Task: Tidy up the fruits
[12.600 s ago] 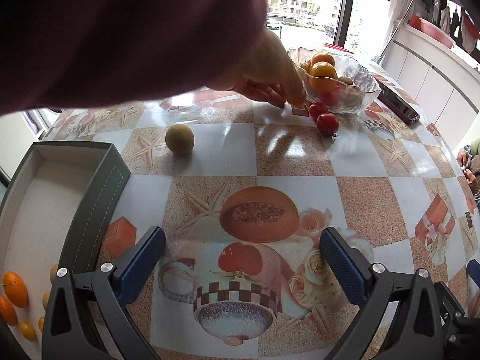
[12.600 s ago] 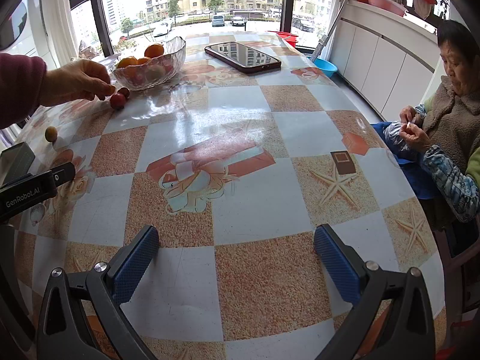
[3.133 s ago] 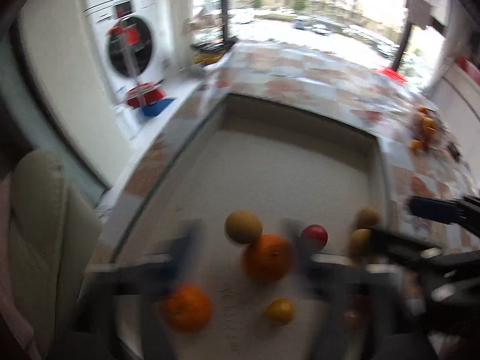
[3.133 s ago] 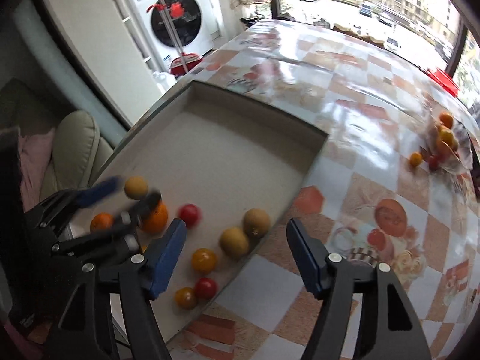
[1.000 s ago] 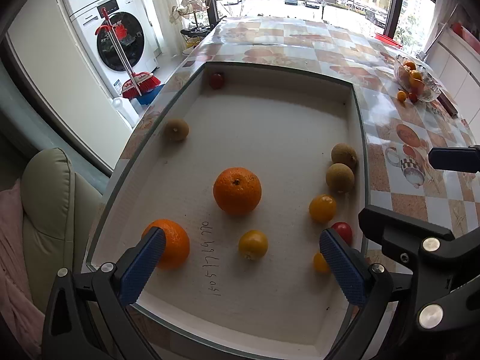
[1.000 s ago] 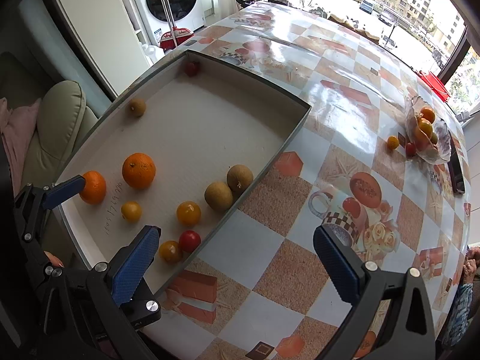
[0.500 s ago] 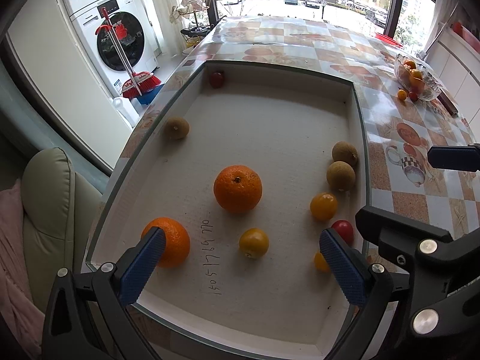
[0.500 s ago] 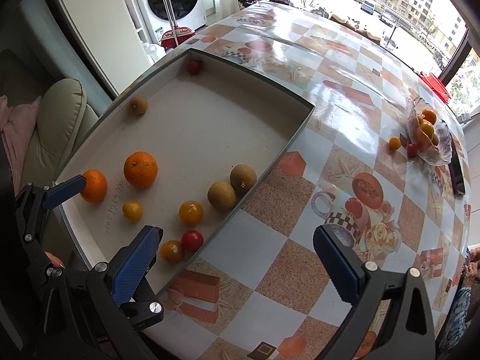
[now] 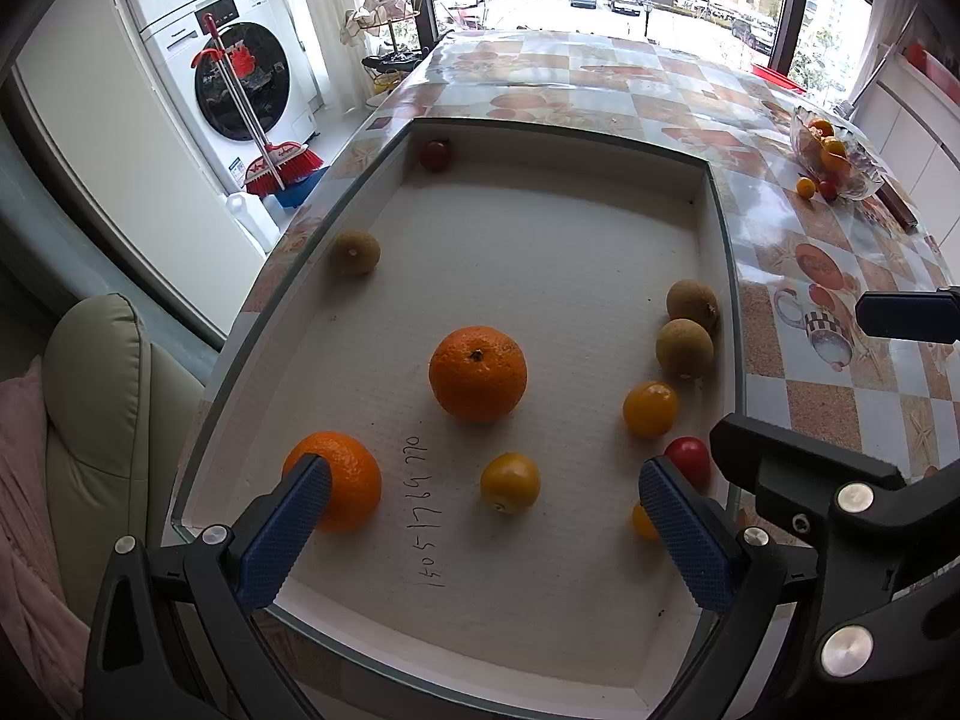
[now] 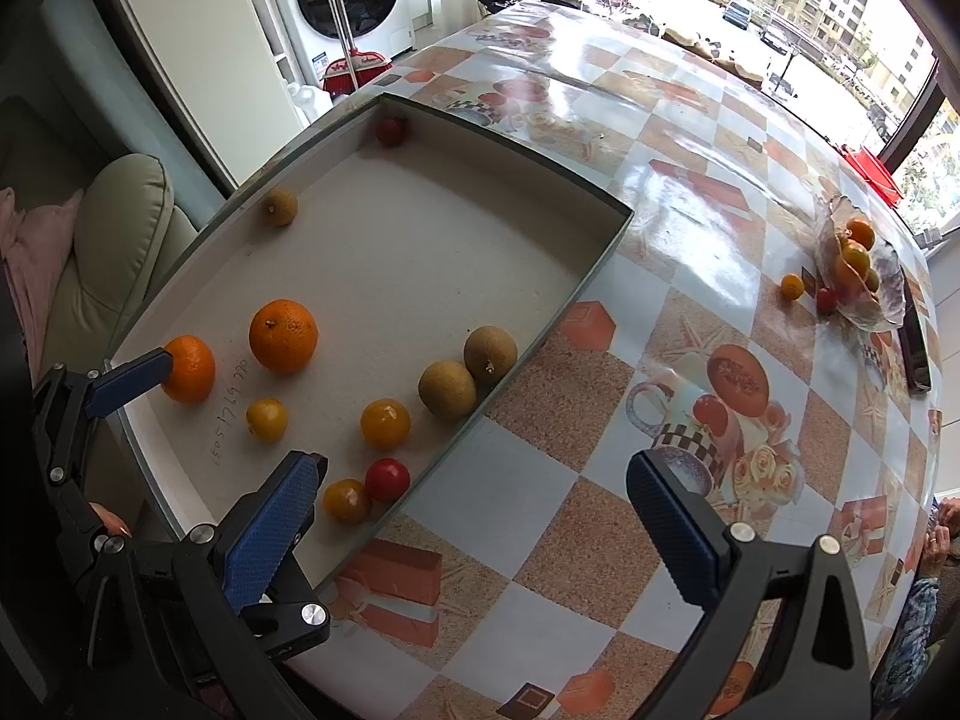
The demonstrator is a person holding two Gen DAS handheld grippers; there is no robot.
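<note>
Well, both the left tongs (image 9: 480, 525) and the right tongs (image 10: 474, 519) hang spread wide and empty over the tray (image 9: 717, 228) at the desk's (image 10: 600, 516) near corner, where the round fruits (image 9: 477, 373) lie loose and could roll away if nudged.

1. In the tray (image 9: 717, 276) below my grippers: two oranges, one in the middle (image 9: 477, 373) and one at the near left (image 9: 342, 480).
2. Three brown round fruits (image 9: 684, 348).
3. Three small yellow fruits (image 9: 509, 482).
4. Two red tomatoes, one near (image 9: 688, 458) and one in the far corner (image 9: 434, 154).
5. One glass bowl (image 10: 864, 300) of fruit on the table, with one yellow fruit (image 10: 791, 286) and one red one (image 10: 825, 299) just beside it.
</note>
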